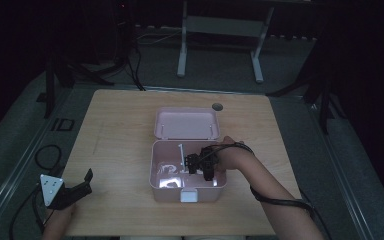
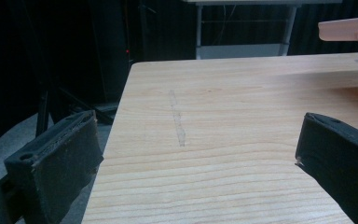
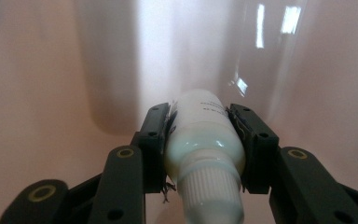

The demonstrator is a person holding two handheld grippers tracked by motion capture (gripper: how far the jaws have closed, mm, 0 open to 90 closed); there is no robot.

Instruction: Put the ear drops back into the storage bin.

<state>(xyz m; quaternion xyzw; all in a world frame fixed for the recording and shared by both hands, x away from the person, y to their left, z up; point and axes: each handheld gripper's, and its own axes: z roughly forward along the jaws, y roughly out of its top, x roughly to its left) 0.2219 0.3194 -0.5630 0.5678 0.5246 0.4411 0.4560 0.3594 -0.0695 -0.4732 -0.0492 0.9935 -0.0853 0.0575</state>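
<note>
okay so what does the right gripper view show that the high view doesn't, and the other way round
Right gripper view: the right gripper is shut on a small white bottle with a ribbed cap, its pads pressed on both sides, with a pale pink wall behind.

High view: the whole wooden table, the pink box with its lid open, the left gripper resting near the table's front left corner, and the person's right forearm.

Both: the right gripper down inside the pink box.
</note>
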